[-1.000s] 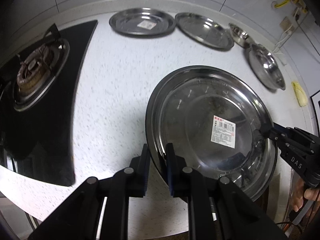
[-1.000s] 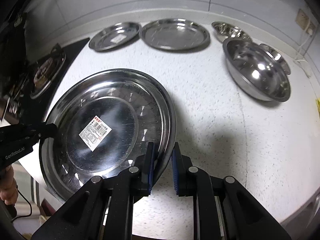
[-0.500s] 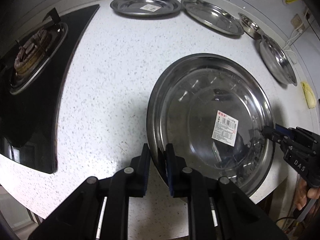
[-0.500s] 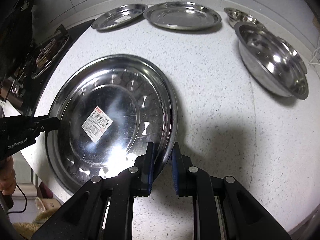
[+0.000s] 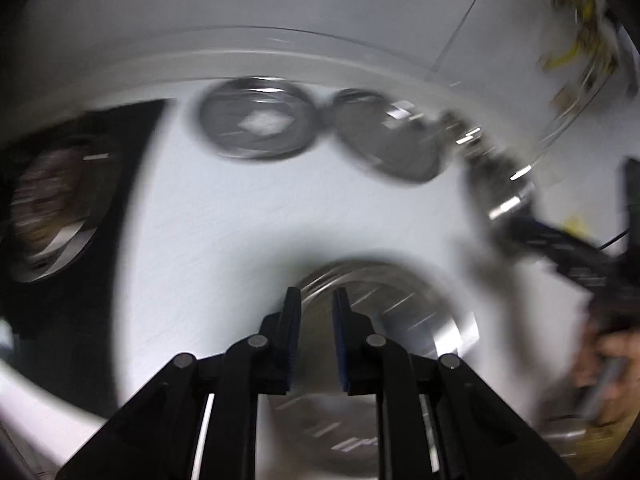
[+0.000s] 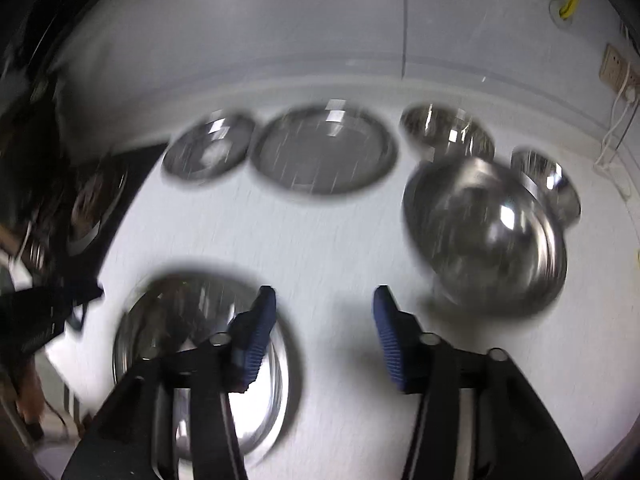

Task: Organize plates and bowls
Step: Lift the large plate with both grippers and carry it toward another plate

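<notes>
Both grippers are seen blurred: the right gripper [image 6: 324, 300] has just been opening, nothing between its jaws; the left gripper [image 5: 316, 300] is narrowly parted, grip unclear. The large plate [image 6: 160, 320] lies at eight o'clock on the countertop [image 6: 340, 248].

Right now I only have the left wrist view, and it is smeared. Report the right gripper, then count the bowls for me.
Observer: The right gripper has just been opening; its jaws stand wide, with only bare countertop between them.
Operator: Now the bowls.
Observer: Three: a large bowl in front, a left small bowl and a right small bowl behind it.
Operator: Place the big plate.
Observer: The large plate lies on the countertop, outside the right gripper's jaws.
</notes>
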The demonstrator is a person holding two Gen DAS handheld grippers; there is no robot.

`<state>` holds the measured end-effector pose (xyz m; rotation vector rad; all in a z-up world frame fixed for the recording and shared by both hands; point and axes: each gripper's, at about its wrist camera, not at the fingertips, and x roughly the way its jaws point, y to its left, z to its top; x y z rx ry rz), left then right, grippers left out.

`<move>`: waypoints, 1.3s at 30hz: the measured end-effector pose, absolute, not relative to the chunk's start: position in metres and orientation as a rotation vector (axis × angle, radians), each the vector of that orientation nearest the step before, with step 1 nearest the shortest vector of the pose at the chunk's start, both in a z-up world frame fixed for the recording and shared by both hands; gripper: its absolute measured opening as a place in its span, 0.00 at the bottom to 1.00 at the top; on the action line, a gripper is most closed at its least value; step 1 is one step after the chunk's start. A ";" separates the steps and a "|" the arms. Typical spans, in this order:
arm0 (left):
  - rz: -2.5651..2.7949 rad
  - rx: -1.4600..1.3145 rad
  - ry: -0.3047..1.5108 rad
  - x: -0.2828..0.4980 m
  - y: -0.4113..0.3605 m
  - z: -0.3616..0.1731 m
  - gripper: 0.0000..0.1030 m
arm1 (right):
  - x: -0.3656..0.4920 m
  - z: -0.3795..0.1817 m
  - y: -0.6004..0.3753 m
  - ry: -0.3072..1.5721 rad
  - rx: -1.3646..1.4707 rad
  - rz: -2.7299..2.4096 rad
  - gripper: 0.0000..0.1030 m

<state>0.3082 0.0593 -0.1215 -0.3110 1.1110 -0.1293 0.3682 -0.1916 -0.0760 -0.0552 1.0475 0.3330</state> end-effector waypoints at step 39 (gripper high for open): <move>-0.106 -0.713 1.164 0.510 0.076 -0.211 0.12 | 0.593 -0.181 -0.161 1.284 -0.018 0.100 0.14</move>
